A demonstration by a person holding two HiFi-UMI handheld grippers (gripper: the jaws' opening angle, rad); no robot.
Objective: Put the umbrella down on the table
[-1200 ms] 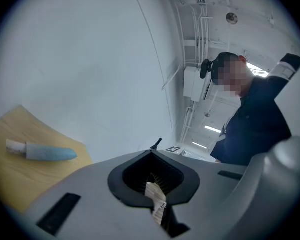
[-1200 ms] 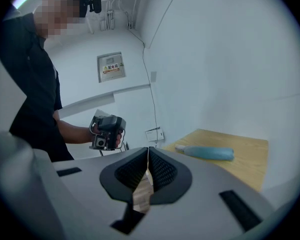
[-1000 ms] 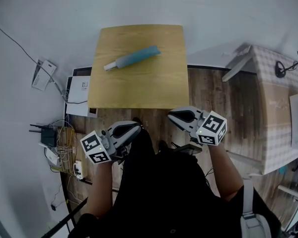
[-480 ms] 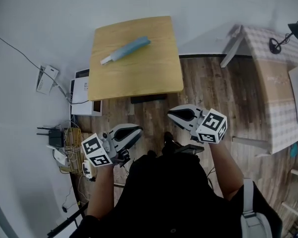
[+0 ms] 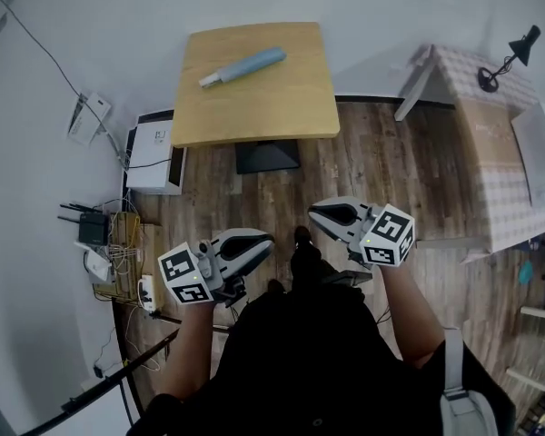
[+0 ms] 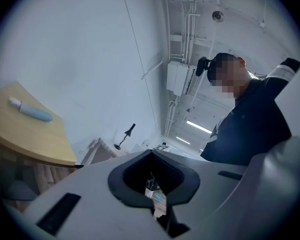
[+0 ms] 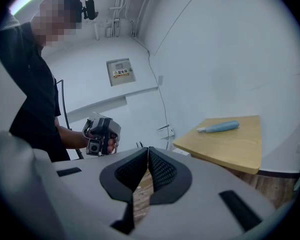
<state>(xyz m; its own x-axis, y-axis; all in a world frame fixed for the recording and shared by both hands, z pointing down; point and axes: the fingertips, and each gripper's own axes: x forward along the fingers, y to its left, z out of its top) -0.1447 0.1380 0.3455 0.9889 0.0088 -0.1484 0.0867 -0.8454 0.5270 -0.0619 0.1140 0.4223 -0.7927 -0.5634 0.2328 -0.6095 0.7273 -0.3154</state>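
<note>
Wooden surface (image 5: 263, 116) is sitting at the top of the head view. The folded blue umbrella (image 5: 242, 66) is lying on it near the far edge, slanted, with its pale end toward the left. The left claw (image 5: 265, 242) and the right claw (image 5: 318, 211) are hovering over the plank floor (image 5: 391, 171), well apart from the surface. A white box (image 5: 152, 148) is standing just beside the surface's left side.

Through the left gripper view, the left claw (image 6: 151, 154) is showing its jaws pressed together with nothing between them. The umbrella (image 6: 31, 111) is resting on the surface (image 6: 40, 144) at far left.

Through the right gripper view, the right claw (image 7: 148, 154) is showing its jaws meeting at the tips, gripping nothing. The umbrella (image 7: 220, 127) is lying on the surface (image 7: 235, 149) off to the right.
</note>
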